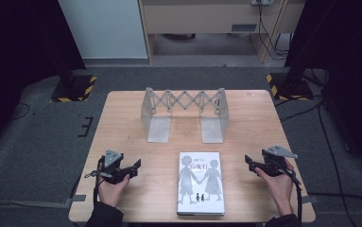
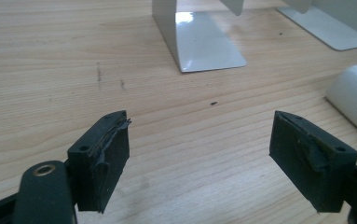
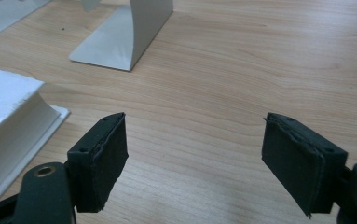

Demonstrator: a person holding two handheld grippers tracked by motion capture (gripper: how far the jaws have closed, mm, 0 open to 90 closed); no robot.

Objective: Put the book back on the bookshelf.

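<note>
While the book [image 1: 200, 183] lies flat, cover up, at the near edge of the table [image 1: 122, 113], at about six o'clock from the expanding metal bookend rack [image 1: 184, 113] that stands toward the far side, both grippers rest well apart from it; the left gripper [image 1: 133, 166] sits at its nine o'clock and the right gripper [image 1: 248, 161] at its three o'clock, each with jaws spread wide and nothing between them.

Judging from this layout, the likely work is to lift the book and stand it in the rack; several things could spoil that. A flat book offers only thin edges, so a jaw may skid over the cover instead of getting under it, pushing the book toward the other gripper or off the near edge; a one-sided grip could let the cover fan open. Seen from the left gripper view, one pad [image 2: 113, 151] looks frayed, which may weaken its hold. The light rack could slide or tip if the book strikes one of its upright plates.
</note>
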